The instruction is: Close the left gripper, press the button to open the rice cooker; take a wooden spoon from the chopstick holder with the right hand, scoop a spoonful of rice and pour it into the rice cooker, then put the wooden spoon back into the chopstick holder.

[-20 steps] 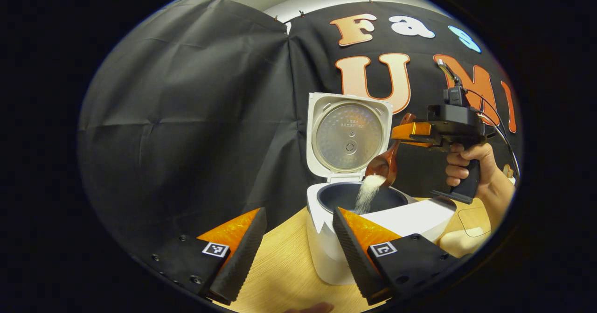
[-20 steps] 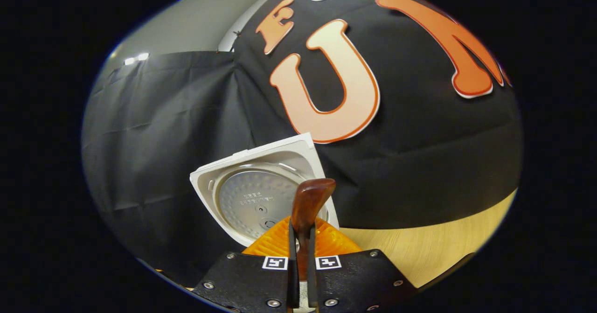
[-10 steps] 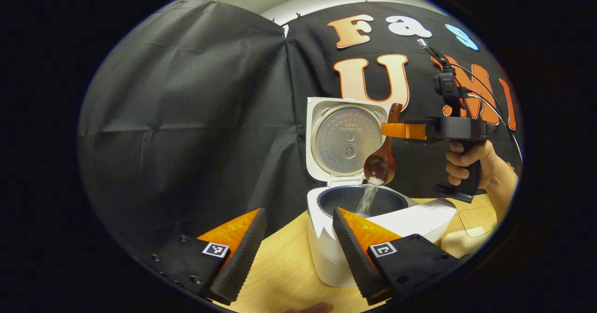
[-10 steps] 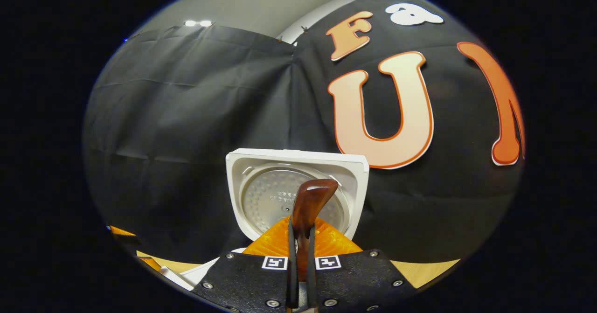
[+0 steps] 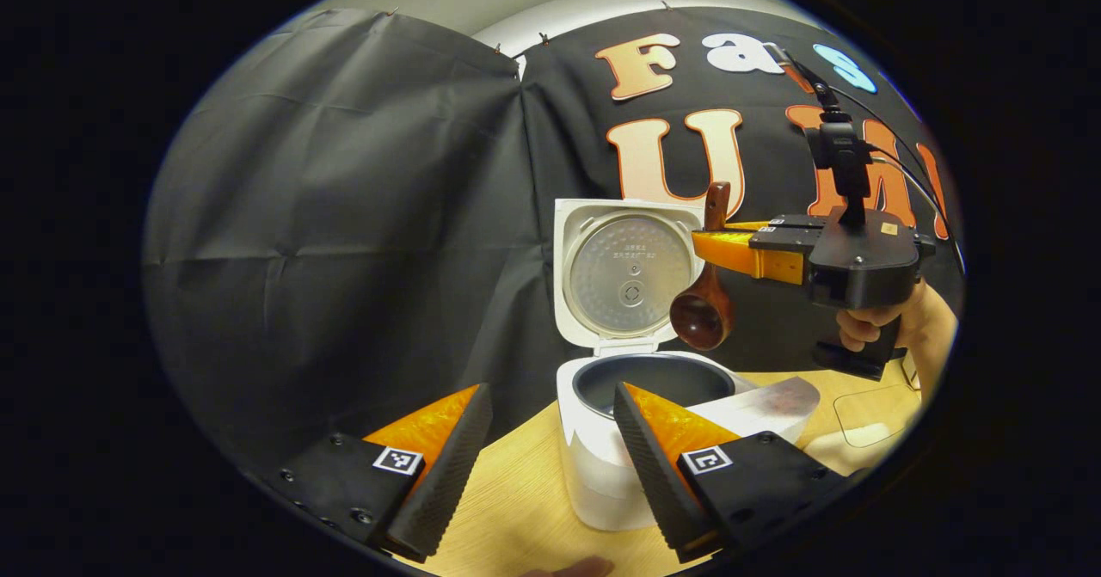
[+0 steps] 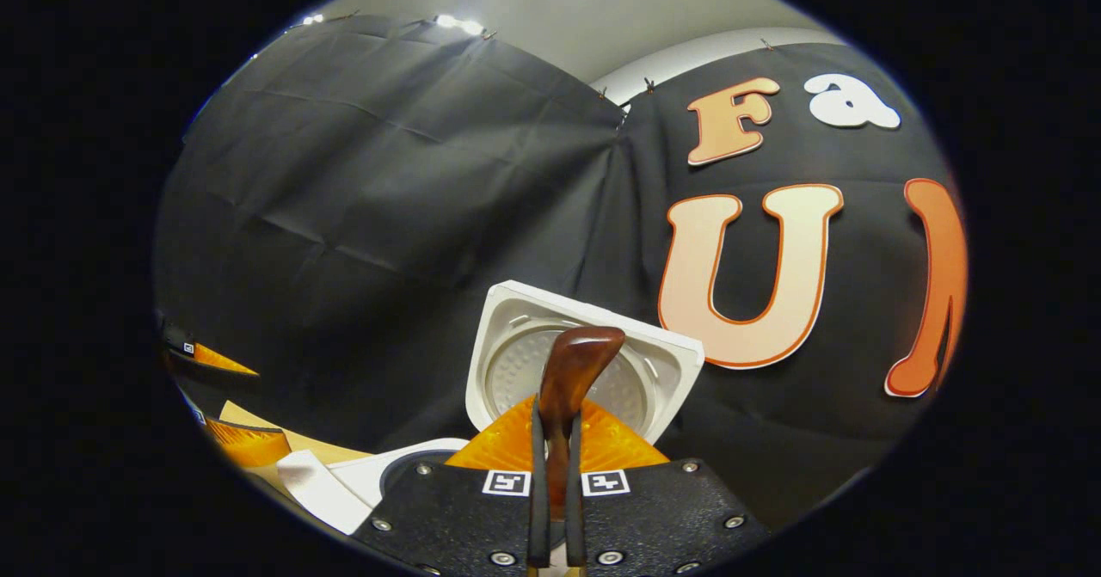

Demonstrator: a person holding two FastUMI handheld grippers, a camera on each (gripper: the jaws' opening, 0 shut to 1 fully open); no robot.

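Left gripper (image 5: 544, 448): low at the near edge of the table (image 5: 516, 508), fingers spread wide with nothing between them; the rice cooker shows through the gap.
Rice cooker (image 5: 602, 474): white body on the table, lid (image 5: 624, 272) hinged up and standing open, dark inner pot (image 5: 658, 379) exposed.
Wooden spoon (image 5: 705, 289): hangs above the right rim of the pot, in front of the raised lid. Long axis near vertical — bowl down, handle end up, bowl hollow turned away from the left gripper view. No rice visible on it.
Right gripper (image 5: 718, 246): both orange fingers clamped on the spoon's handle; in the right gripper view the handle end (image 6: 575, 366) pokes up between the pinched fingers (image 6: 538, 448). A hand (image 5: 894, 323) grips its handle.
Stage (judgement): pour looks finished; return to the chopstick holder remains — holder not located here.
Risk: spoon bowl sits close to the lid, so a swing away could knock it.
Risk: hold is high on a narrow handle; spoon could pivot or slip in transit.
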